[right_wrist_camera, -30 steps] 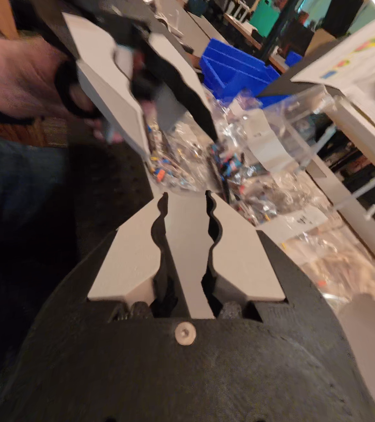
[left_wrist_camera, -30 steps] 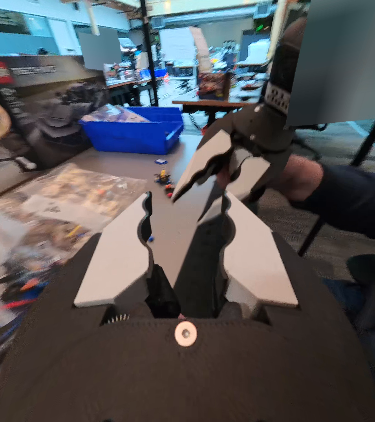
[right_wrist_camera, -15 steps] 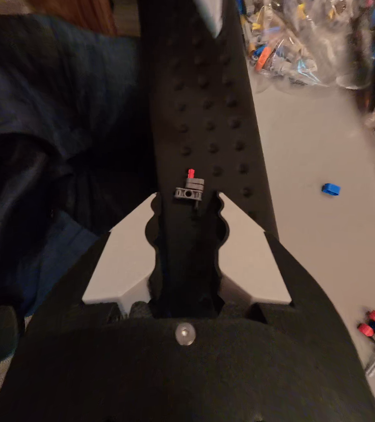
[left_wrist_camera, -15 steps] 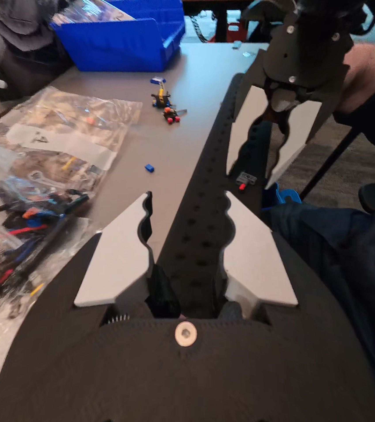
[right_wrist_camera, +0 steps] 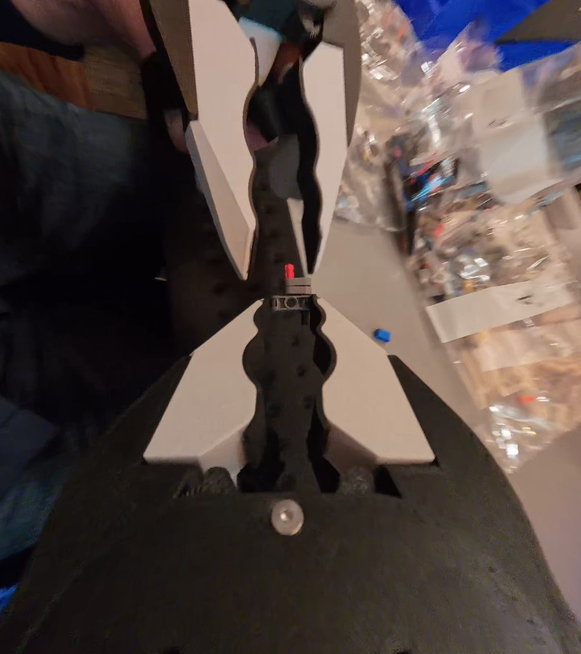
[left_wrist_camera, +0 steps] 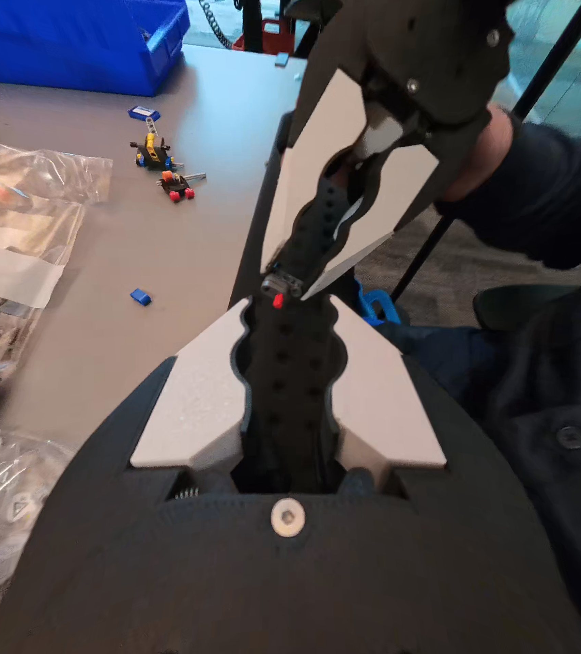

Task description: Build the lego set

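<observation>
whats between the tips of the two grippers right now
A small grey lego piece with a red pin, on the black perforated strip, lies between the left gripper and right gripper; both wrist views show it.

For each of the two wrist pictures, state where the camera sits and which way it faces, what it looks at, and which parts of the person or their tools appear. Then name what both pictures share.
Left wrist view: sits on the left gripper, faces forward and down at the black studded strip; shows the right gripper opposite, a hand, a dark sleeve.
Right wrist view: sits on the right gripper, facing back at the left gripper; a hand shows top left.
Shared: the grey piece with a red pin, the loose blue brick.
</observation>
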